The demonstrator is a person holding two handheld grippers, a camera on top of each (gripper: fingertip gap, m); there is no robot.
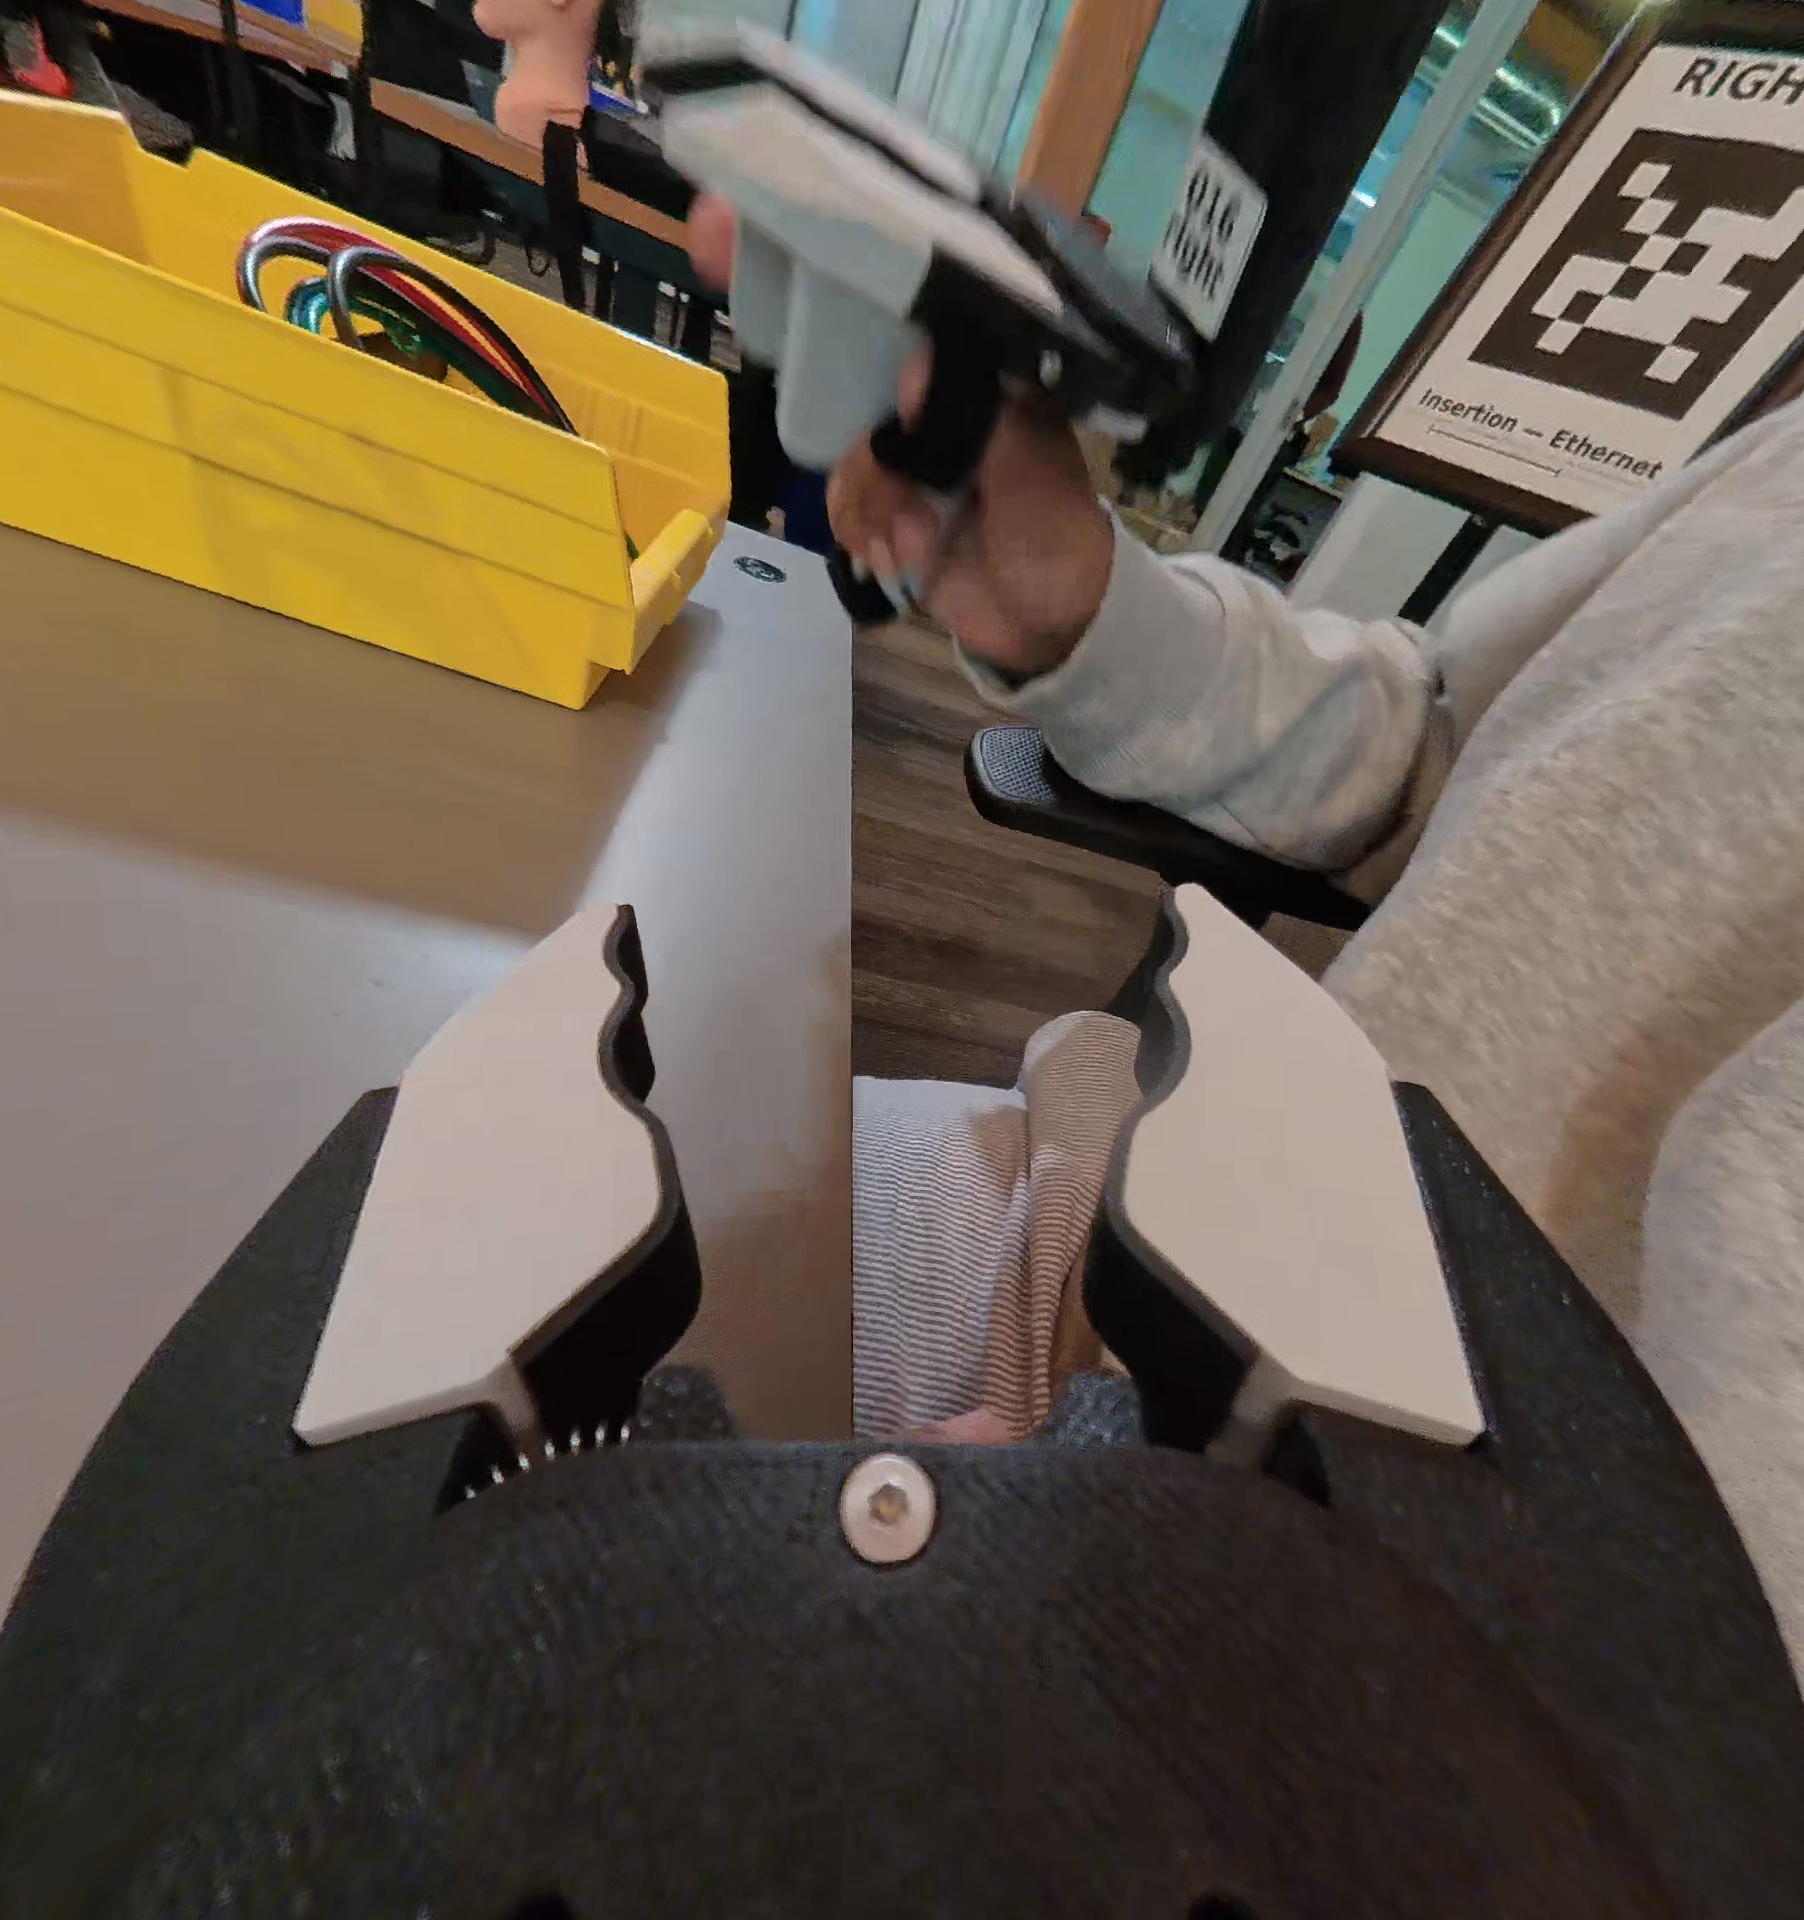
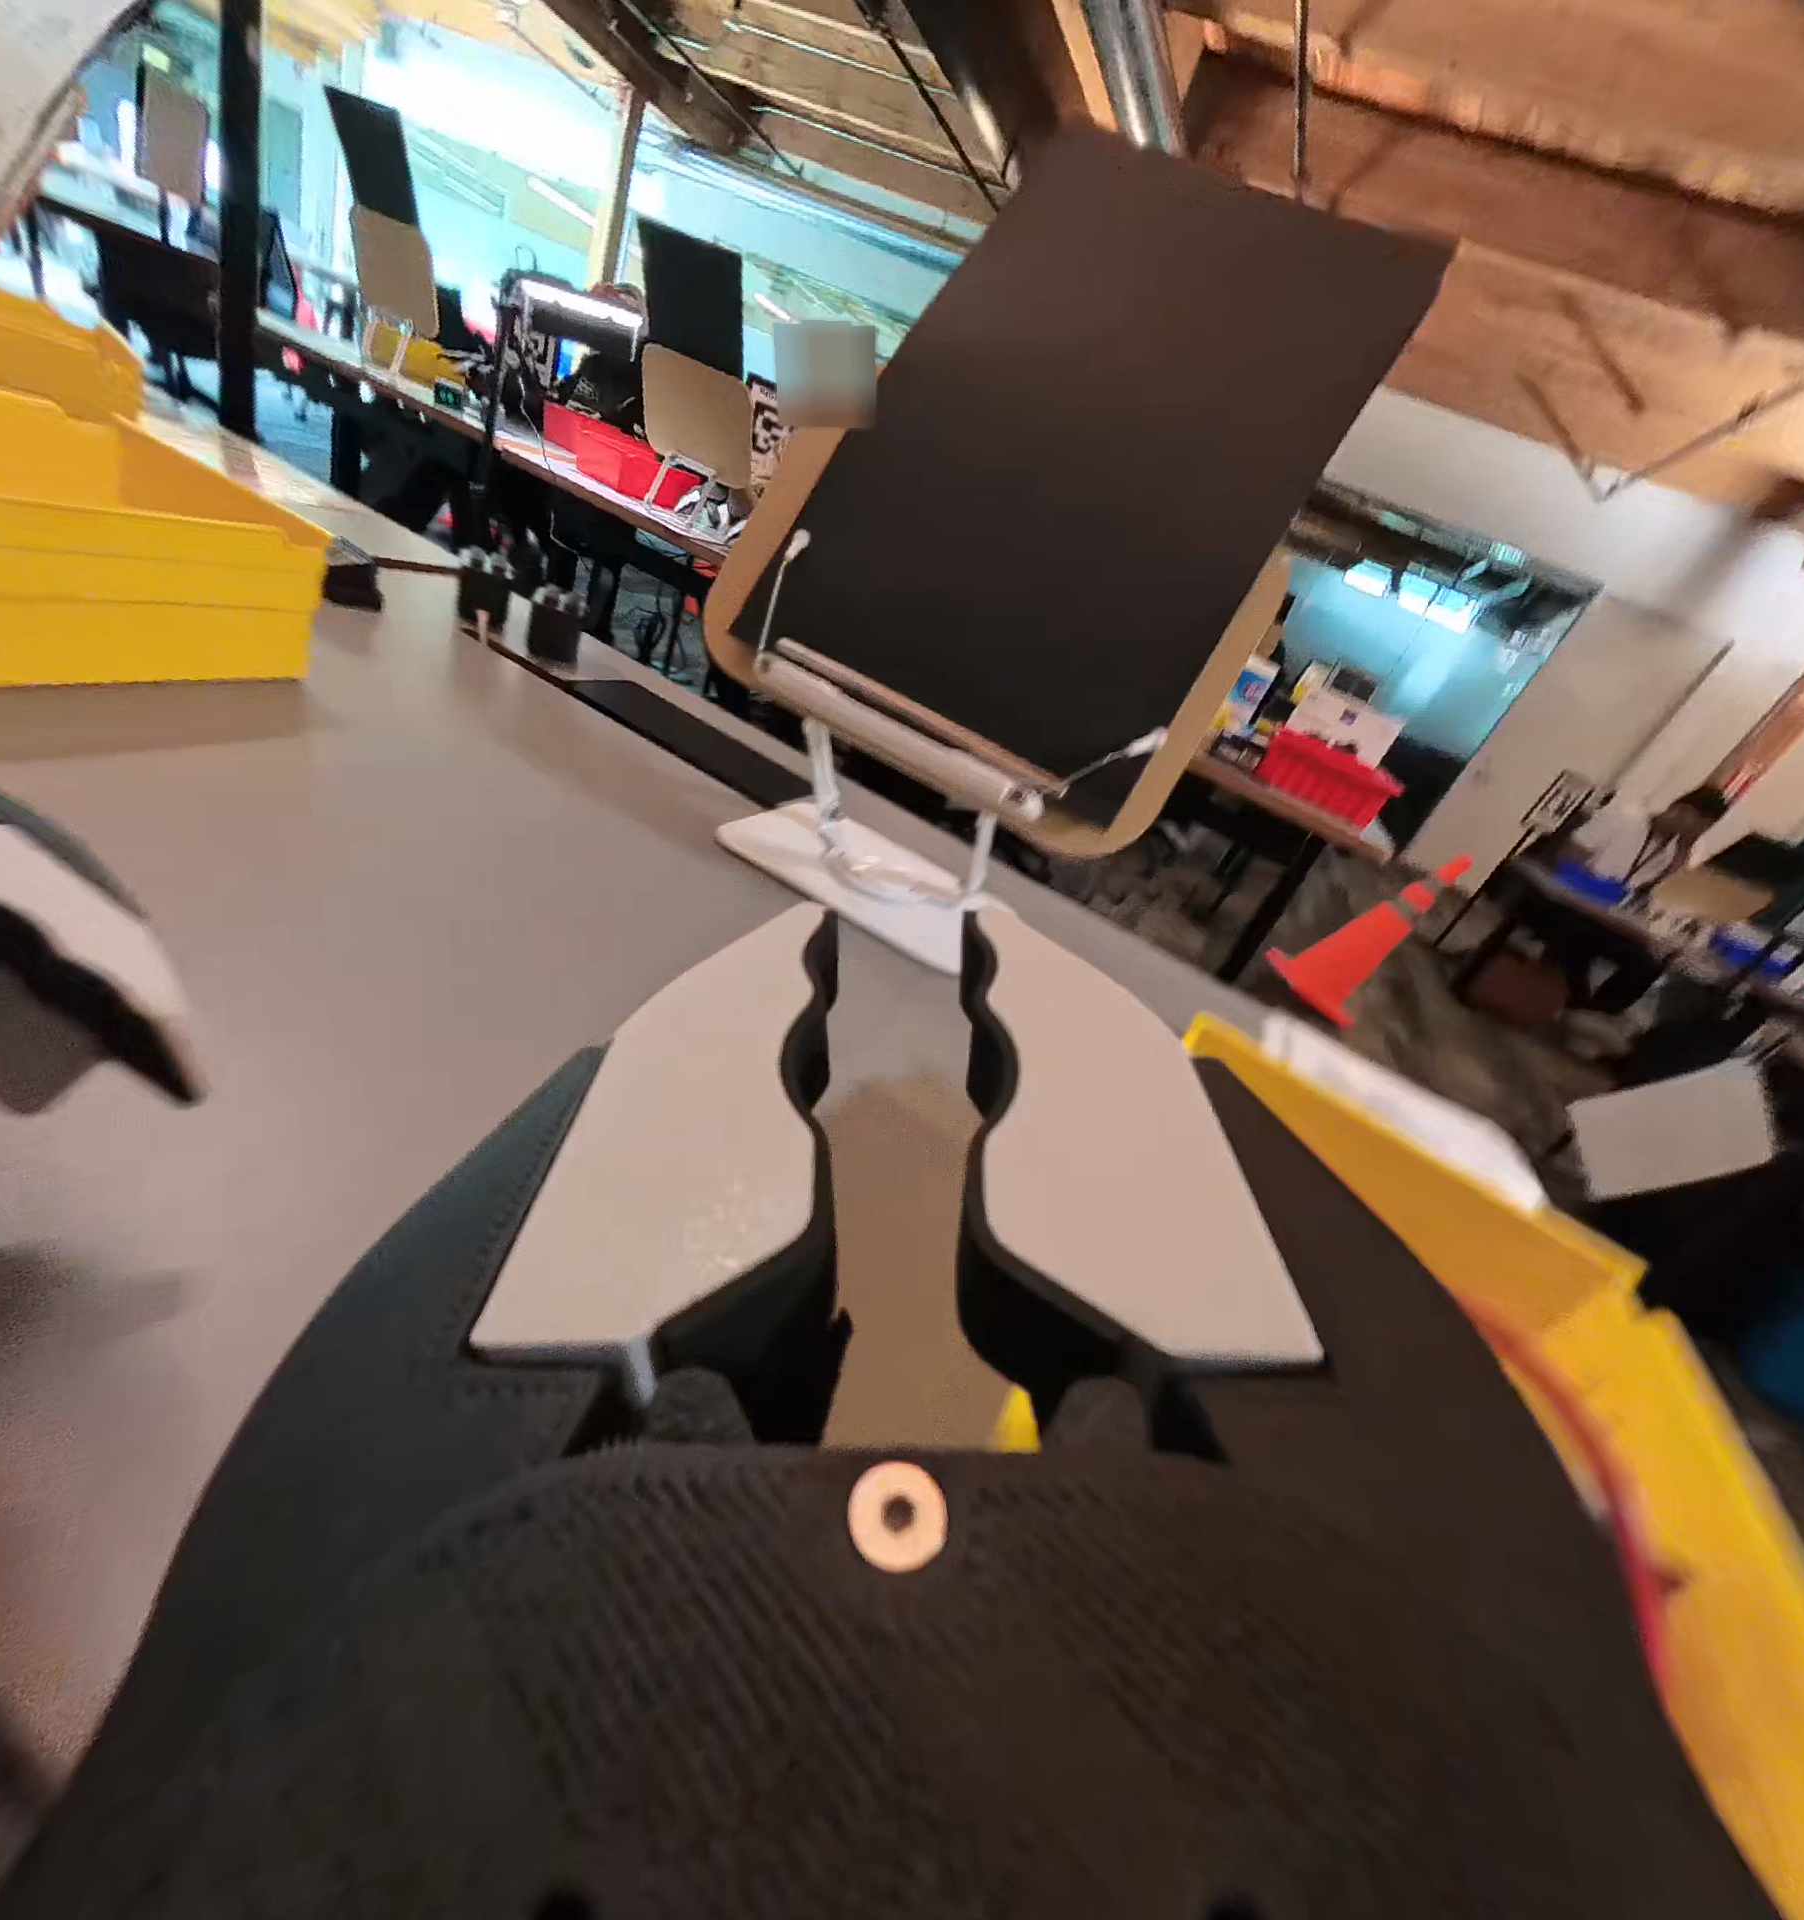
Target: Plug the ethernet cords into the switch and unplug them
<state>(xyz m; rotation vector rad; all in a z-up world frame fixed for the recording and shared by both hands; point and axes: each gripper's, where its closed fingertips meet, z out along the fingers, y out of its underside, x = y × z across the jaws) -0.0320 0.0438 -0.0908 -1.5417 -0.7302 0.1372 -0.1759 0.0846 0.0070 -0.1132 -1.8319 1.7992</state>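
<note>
Coloured ethernet cords (image 1: 399,322) lie coiled in a yellow bin (image 1: 306,488) at the far left of the table (image 1: 254,883). No switch is in view. My left gripper (image 1: 903,914) is open wide and empty, over the table's right edge. A hand (image 1: 991,551) holds my right gripper (image 1: 825,218) in the air, blurred, beside the bin. In the right wrist view my right gripper (image 2: 898,925) is empty, its fingers close together with a narrow gap, above the table (image 2: 410,883). The bin (image 2: 1500,1299) with a red cord (image 2: 1646,1590) lies at its right. One finger of the left gripper (image 2: 56,966) shows at the left.
A black panel on a wire stand (image 2: 1085,468) with a white base (image 2: 773,836) stands ahead of the right gripper. Stacked yellow bins (image 2: 98,551) sit at the far left. A person in a grey sweater (image 1: 1604,831) sits beside a chair armrest (image 1: 1085,810). A marker sign (image 1: 1646,270) stands behind.
</note>
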